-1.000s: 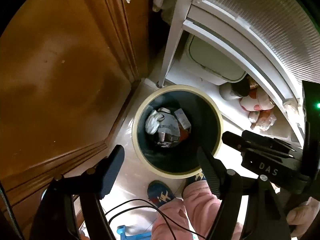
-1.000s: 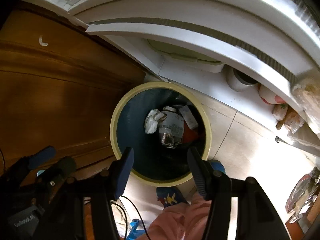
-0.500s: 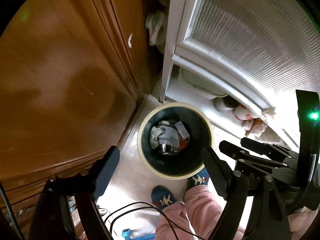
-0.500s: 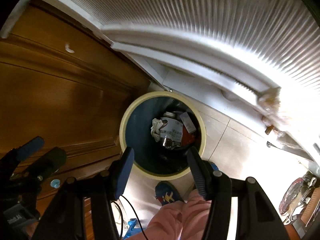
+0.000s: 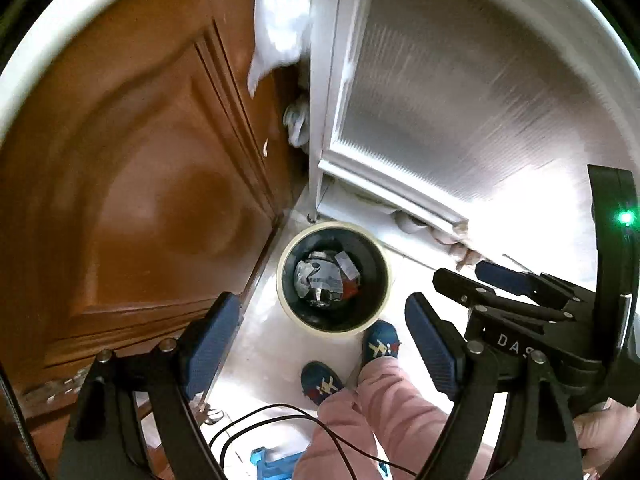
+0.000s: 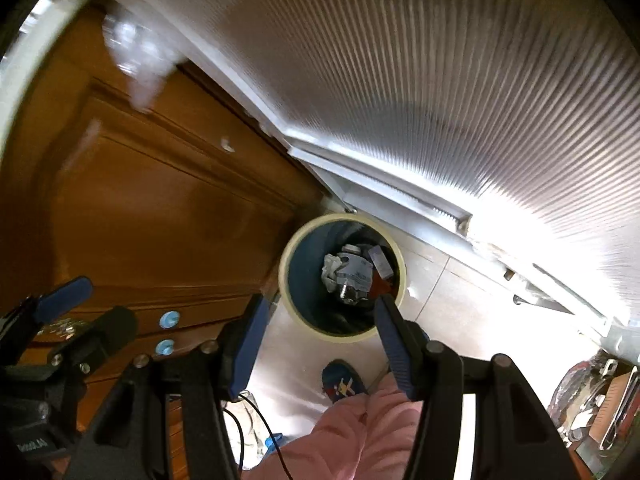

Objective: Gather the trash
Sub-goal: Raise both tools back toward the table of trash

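Trash [image 5: 326,280] lies in the bin [image 5: 382,258] at frame centre: light, crumpled, soft paper and wrappers, best pinched by a loose fold. Both hand-held grippers, left [image 5: 320,338] and right [image 6: 318,340], gape empty.

Crumpled trash [image 5: 322,280] (inside upright bin [image 5: 289,307])

Surroundings as I see them
Wooden door [image 5: 132,184], ribbed white panel [image 5: 460,92], pale tiled floor [image 6: 444,304], black cable [image 5: 256,424], blue patterned slippers [image 5: 380,344], pink trousers [image 5: 372,404].
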Available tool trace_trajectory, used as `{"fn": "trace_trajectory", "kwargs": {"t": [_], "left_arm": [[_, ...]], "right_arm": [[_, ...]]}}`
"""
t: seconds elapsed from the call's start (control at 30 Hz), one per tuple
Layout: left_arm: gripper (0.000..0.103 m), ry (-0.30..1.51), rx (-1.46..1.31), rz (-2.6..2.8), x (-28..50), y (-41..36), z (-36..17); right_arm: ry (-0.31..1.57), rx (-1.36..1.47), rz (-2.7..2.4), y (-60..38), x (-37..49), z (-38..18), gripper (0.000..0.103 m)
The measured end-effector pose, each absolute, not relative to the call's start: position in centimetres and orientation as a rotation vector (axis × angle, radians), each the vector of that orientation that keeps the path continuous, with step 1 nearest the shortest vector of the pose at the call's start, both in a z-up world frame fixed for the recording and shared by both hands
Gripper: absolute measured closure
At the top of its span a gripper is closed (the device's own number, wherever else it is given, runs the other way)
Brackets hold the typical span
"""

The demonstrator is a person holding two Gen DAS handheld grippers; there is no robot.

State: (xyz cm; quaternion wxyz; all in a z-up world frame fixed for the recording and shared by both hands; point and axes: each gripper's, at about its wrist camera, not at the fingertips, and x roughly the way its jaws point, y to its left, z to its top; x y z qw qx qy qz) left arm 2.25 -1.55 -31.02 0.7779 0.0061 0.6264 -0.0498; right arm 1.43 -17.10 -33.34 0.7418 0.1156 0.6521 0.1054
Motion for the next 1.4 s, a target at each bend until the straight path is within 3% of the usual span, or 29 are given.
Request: {"fn": "trace_trajectory", "kwargs": {"t": [0.4, 1.0, 1.4], "left_arm": [[0.019, 1.289, -0.043, -0.171, -0.4, -1.0, -21.1], [0.019, 0.961, -0.041, -0.235, 0.3, -0.7, -6.3], [0.019, 0.849, -0.015, -0.247, 4.2, -2.4, -0.3]], "right_arm": [[1.289, 0.152, 0.290, -17.2, -1.0, -21.4, 0.047], [0.955, 0.066, 0.261, -18.4, -1.2, -4.9, 0.047], [0.793, 0.041, 0.233, -22.6, 4.4, 1.8, 0.047]]}}
